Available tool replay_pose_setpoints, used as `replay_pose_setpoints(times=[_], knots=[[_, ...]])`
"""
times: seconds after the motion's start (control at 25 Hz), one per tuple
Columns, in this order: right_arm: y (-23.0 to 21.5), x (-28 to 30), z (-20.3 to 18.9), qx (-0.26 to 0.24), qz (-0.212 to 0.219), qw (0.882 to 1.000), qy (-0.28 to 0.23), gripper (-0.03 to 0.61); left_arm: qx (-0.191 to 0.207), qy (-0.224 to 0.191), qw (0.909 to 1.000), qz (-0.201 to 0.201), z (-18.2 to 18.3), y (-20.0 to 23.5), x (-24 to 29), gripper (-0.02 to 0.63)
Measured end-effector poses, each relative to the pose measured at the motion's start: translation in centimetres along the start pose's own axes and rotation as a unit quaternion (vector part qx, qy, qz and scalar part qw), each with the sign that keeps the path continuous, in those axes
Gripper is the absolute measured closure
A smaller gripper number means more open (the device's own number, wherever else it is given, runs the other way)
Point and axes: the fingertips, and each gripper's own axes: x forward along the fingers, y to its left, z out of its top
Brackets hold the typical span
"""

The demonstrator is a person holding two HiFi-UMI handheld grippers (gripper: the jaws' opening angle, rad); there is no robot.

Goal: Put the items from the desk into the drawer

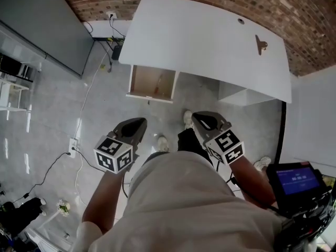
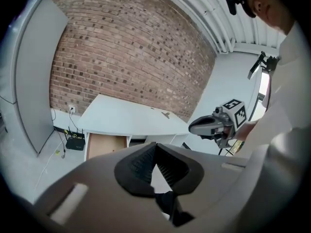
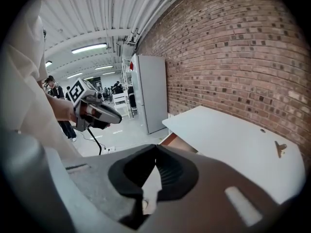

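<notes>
A small tan clip [image 1: 261,44] lies near the right end of the white desk [image 1: 199,41]; it also shows as the clip [image 2: 166,114] and the clip [image 3: 280,148]. Under the desk's left end a wooden drawer [image 1: 152,83] stands pulled out, and I see nothing in it. My left gripper [image 1: 140,122] and right gripper [image 1: 197,117] hover in front of my body, well short of the desk. Both are shut with nothing between the jaws. The left gripper view shows the right gripper [image 2: 214,125]. The right gripper view shows the left gripper [image 3: 99,113].
A tall grey cabinet [image 1: 47,25] stands left of the desk. A router and cables [image 1: 113,51] lie on the floor by the brick wall. A white pedestal [image 1: 236,93] sits under the desk's right side. A device with a blue screen [image 1: 296,180] hangs at my right.
</notes>
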Motion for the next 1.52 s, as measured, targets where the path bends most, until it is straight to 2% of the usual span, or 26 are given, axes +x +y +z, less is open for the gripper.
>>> replay_pose_setpoints(times=[0.24,0.48,1.0,1.52], knots=[[4.1,-3.2,1.1,-0.024,-0.005,1.0,-0.014,0.575,0.023,0.001,0.9984,-0.052,-0.5,-6.9,-4.0,0.606],[5.9,-4.3,1.8,-0.052,-0.006,0.998,-0.032,0.575,0.049,-0.002,0.9965,-0.068,-0.6,-9.3,-4.5,0.606],[6.3,-5.2,2.0,-0.075,-0.007,0.997,-0.024,0.576,0.047,0.007,0.9961,-0.074,-1.2,-10.2,-3.6,0.606],[7.3,-4.9,2.8,-0.096,0.011,0.995,-0.025,0.576,0.046,-0.001,0.9973,-0.056,-1.3,-10.0,-4.5,0.606]])
